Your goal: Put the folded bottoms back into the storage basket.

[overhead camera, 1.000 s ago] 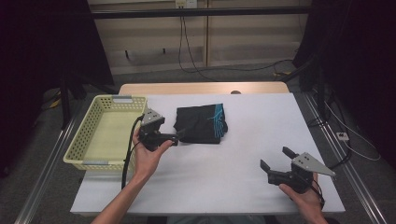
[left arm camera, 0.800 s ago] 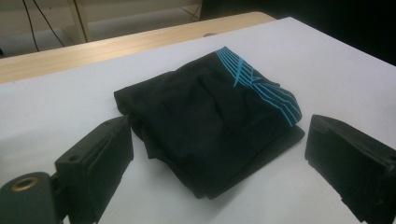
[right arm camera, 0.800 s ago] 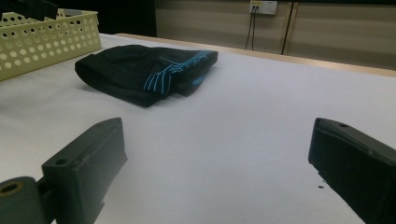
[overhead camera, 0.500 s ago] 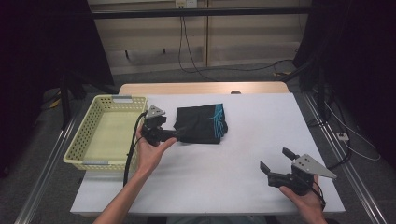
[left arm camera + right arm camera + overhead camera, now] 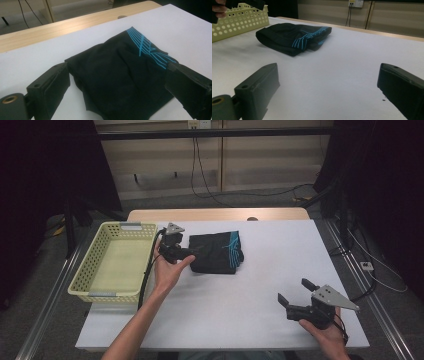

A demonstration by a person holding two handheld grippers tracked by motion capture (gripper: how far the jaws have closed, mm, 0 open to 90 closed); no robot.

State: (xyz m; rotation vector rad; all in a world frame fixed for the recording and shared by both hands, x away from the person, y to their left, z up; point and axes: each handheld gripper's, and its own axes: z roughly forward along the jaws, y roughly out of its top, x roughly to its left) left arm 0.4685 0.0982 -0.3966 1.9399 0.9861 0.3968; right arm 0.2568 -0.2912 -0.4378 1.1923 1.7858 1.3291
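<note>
A folded black garment (image 5: 218, 253) with cyan stripes lies on the white table (image 5: 240, 305), left of centre. My left gripper (image 5: 196, 251) is at its left edge and open. In the left gripper view the garment (image 5: 120, 82) lies between and just ahead of the wide-apart jaws of that gripper (image 5: 117, 68), and I cannot tell whether they touch it. My right gripper (image 5: 295, 291) hovers open near the front right of the table. In the right gripper view that gripper (image 5: 328, 68) has only bare table between its jaws, and the garment (image 5: 287, 37) is well beyond them.
A pale yellow perforated basket (image 5: 80, 284) stands along the table's left side, right behind the left hand; its wall (image 5: 237, 22) shows in the right gripper view. A wooden strip (image 5: 215, 214) borders the far edge. Cables hang down the wall beyond the table.
The left gripper has moved a little forward and right, closer to the garment's left edge. The right gripper has barely shifted.
</note>
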